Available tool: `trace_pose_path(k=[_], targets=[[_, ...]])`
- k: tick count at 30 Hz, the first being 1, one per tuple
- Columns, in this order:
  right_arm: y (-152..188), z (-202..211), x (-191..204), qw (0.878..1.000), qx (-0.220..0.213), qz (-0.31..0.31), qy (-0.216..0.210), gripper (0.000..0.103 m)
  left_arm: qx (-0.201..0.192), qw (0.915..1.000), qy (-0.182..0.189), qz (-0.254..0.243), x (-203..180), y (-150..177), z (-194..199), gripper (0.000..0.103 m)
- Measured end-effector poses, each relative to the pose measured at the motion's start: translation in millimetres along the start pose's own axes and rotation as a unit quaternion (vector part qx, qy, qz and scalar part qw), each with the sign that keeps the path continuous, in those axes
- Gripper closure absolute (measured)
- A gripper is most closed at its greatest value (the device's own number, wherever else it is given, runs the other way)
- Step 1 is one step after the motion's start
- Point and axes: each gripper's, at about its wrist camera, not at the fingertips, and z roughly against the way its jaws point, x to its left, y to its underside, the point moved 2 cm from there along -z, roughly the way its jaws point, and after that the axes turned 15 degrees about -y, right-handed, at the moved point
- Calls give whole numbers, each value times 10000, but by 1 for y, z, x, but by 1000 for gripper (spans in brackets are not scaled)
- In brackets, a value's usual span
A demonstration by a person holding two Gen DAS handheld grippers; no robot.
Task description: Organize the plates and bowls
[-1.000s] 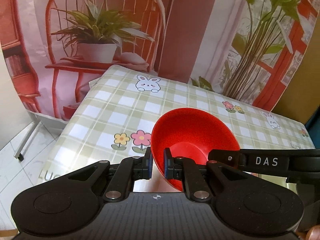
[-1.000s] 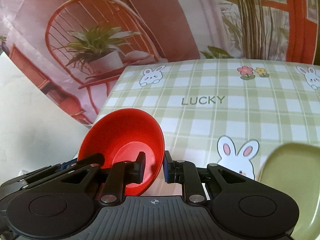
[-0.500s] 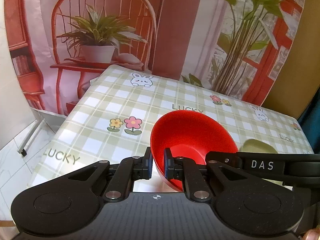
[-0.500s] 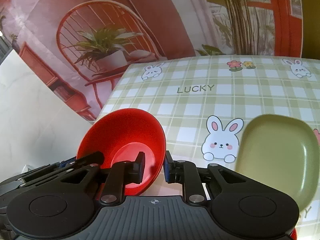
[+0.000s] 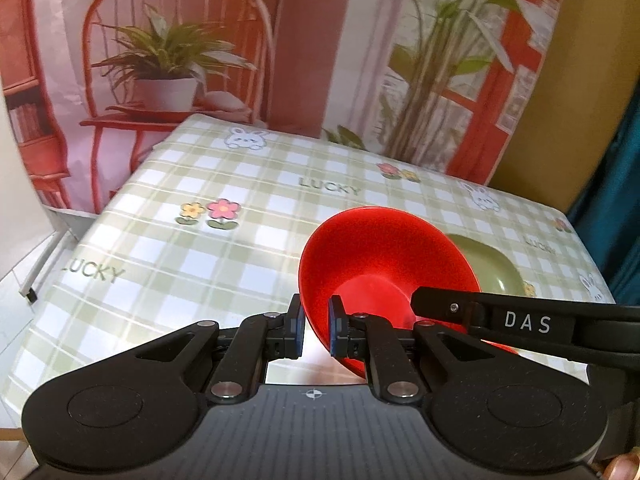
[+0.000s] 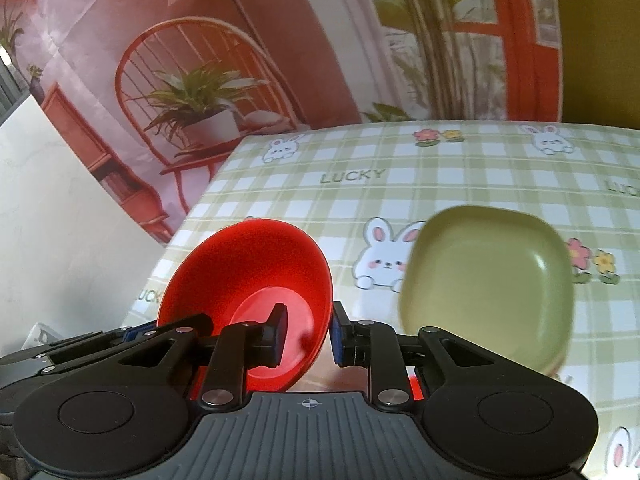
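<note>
Here, a red bowl (image 5: 384,264) is held tilted above the table (image 5: 168,248), pinched on its rim from two sides. The left gripper (image 5: 316,330) has its pads closed on the bowl's near-left rim, one pad outside and one inside the wall. The right gripper (image 6: 307,334) is clamped on the opposite rim; its left pad sits inside the bowl (image 6: 248,284) and its right pad against the outer wall. In the left wrist view the right gripper's black finger, marked DAS, crosses in front of the bowl's right side and hides part of it.

To the right of the bowl, a green square plate (image 6: 486,280) lies flat on the table, apart from the bowl; in the left wrist view only a corner of this plate (image 5: 490,264) shows past the bowl's rim. In the right wrist view the gripper's body covers the plate's near edge.

The table wears a green-and-white checked cloth printed with rabbits, flowers and the word LUCKY. Behind it hangs a printed backdrop (image 5: 304,40) showing a red chair with a potted plant at left, a brown column in the middle, and tall leafy stems beside a red window frame at right. A white floor shows at the far left, a teal curtain (image 5: 616,160) at the far right.
</note>
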Motion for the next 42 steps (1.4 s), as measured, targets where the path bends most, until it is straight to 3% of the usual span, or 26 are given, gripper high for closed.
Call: trace_pose_path(k=[18,30,42], targets=[[37,75,-58,9979,-321,-351,434,81,159,9965,698,-426,-69,40,18,89],[67,80,-76,9964,-202,-572,585,82,240,9940,811,-689,-82,64,20,89],[72,72,-80,9959,-104,-579,685,82,342,9933,837,-717,-83,71,13,89]])
